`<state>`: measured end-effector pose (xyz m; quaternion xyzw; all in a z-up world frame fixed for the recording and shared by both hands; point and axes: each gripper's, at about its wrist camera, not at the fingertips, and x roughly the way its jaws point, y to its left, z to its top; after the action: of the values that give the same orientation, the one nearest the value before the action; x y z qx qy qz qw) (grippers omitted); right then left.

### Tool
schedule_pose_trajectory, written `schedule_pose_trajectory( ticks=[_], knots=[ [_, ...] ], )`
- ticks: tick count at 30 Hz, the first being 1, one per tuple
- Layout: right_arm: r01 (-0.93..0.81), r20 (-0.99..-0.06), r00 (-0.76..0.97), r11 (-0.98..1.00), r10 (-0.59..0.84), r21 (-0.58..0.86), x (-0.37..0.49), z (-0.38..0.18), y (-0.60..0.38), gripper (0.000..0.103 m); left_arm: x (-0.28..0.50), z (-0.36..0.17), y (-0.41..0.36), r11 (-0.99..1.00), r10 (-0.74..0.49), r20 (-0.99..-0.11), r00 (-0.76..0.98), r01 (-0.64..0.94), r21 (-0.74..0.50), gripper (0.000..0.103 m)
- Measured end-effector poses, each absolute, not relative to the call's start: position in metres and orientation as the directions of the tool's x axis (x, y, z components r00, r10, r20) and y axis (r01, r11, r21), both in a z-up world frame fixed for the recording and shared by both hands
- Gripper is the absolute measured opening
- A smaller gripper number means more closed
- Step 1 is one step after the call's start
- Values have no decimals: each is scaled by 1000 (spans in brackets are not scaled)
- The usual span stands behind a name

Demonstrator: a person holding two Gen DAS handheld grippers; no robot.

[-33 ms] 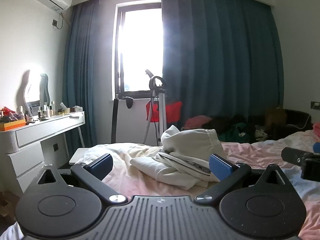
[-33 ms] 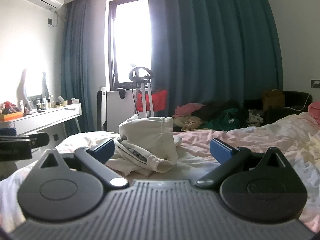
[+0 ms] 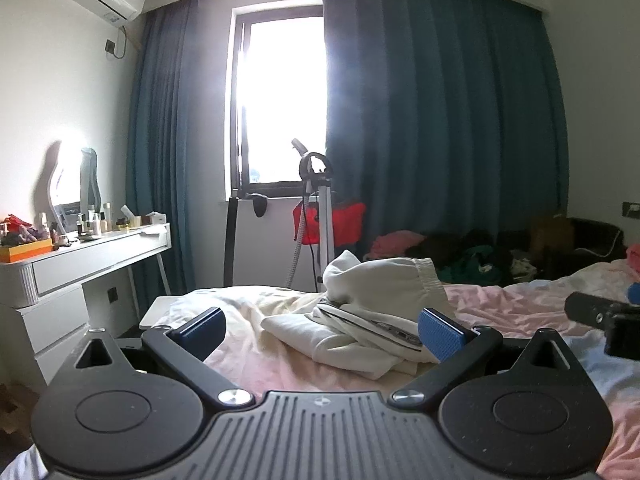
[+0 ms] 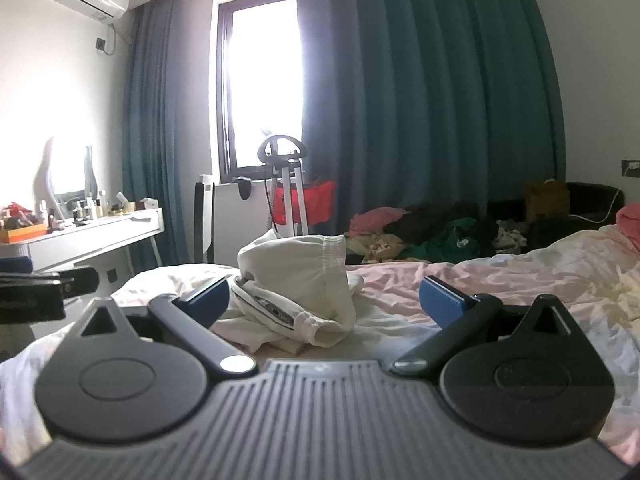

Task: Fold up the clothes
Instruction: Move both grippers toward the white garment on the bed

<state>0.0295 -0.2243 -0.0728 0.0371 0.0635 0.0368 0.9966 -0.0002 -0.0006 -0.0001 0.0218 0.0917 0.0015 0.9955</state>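
Observation:
A crumpled cream-white garment (image 3: 372,312) with an elastic hem and a dark stripe lies in a heap on the pink bedsheet (image 3: 520,304). It also shows in the right wrist view (image 4: 296,292). My left gripper (image 3: 320,332) is open and empty, just short of the heap, its blue pads (image 3: 440,334) wide apart. My right gripper (image 4: 324,304) is open and empty, with the heap ahead toward its left finger. Each gripper appears at the edge of the other's view.
A white dressing table (image 3: 92,256) with bottles and a mirror stands at the left. A garment steamer stand (image 3: 320,216) and a red bag are by the window. A pile of clothes (image 4: 432,232) lies beyond the bed under the blue curtain.

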Motion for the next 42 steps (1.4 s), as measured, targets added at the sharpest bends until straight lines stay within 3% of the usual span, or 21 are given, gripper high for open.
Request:
schedule_pose_trajectory(
  ticks=[1, 12, 17, 27, 32, 42],
  knots=[
    [-72, -91, 993, 994, 79, 78, 30, -73, -225, 103, 0, 0, -1, 999, 7, -182, 983, 1, 47, 103],
    [-65, -138, 987, 993, 78, 100, 28, -68, -235, 103, -2, -2, -6, 996, 9, -181, 983, 7, 85, 103],
    [-83, -45, 995, 986, 91, 141, 19, -63, -235, 103, 0, -5, -7, 996, -7, -198, 980, 26, 91, 103],
    [-149, 3, 988, 942, 155, 301, 66, 0, -244, 103, 7, -23, -5, 996, -7, -198, 980, 25, 87, 103],
    [-161, 47, 987, 955, 154, 250, 75, 14, -248, 103, 18, -39, -10, 993, -54, -178, 983, 72, 94, 103],
    [-35, -148, 985, 942, 89, 335, 93, -62, -290, 103, 94, -97, -63, 949, -109, -231, 967, 171, 266, 103]
  ],
)
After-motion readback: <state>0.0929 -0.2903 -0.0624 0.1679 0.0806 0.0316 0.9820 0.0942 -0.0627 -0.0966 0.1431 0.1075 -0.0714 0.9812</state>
